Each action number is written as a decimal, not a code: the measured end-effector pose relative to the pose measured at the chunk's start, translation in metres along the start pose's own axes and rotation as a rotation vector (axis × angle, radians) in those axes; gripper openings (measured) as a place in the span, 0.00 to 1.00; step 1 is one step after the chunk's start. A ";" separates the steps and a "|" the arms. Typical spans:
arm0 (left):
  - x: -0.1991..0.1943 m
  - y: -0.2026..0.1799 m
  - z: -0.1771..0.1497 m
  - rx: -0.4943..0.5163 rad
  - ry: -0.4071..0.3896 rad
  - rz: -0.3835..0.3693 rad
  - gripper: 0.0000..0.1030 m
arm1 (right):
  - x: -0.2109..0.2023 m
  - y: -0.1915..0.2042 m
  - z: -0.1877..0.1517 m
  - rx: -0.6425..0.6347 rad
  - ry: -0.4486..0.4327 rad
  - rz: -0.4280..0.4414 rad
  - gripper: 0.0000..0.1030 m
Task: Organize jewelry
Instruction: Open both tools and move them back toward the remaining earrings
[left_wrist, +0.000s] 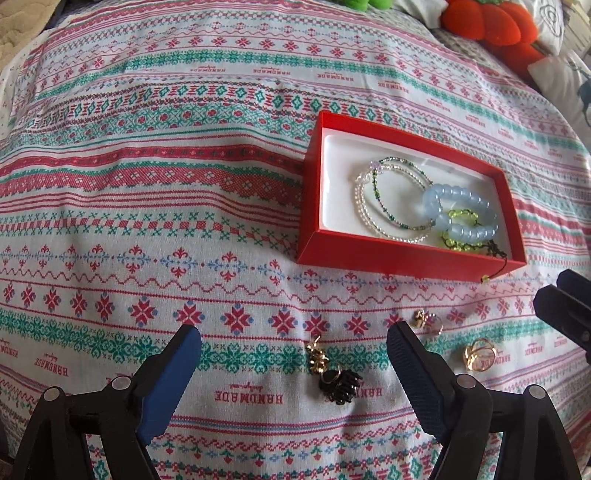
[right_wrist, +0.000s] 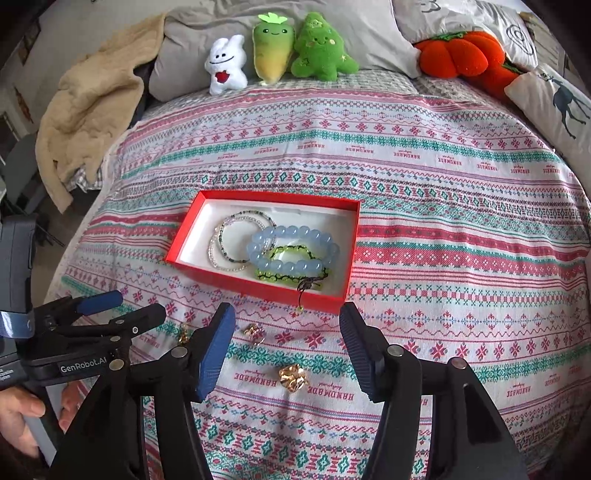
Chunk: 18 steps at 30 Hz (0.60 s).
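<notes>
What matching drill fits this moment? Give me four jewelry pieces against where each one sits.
1. pale blue bead bracelet
2. black tassel earring
3. gold ring
4. black cord

A. between the left gripper fingers, on the cloth
B. between the right gripper fingers, on the cloth
C. inside the red box
D. draped over the box's near wall

Pairs: 1-C, 2-A, 3-B, 4-D

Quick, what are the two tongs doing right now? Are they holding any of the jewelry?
Left tongs: open, holding nothing; a gold earring with a black tassel lies on the cloth between the fingers.
Right tongs: open, holding nothing; a gold ring lies between them.
</notes>
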<state>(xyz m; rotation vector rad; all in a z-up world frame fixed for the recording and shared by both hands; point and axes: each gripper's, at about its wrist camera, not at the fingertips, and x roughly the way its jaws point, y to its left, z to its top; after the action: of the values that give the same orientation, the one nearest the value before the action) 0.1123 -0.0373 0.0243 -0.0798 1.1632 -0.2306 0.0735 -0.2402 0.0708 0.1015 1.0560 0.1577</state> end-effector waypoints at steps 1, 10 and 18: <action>-0.001 0.000 -0.002 0.005 0.004 -0.001 0.84 | 0.000 0.000 -0.003 0.001 0.014 -0.002 0.62; 0.000 0.001 -0.024 0.042 0.061 0.027 0.84 | 0.004 0.000 -0.032 0.019 0.109 -0.015 0.63; 0.010 0.009 -0.035 -0.012 0.126 -0.016 0.84 | 0.017 0.002 -0.050 0.026 0.199 -0.021 0.63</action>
<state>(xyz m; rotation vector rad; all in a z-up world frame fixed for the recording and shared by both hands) 0.0851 -0.0288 0.0002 -0.0864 1.2902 -0.2458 0.0376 -0.2346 0.0319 0.0998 1.2575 0.1372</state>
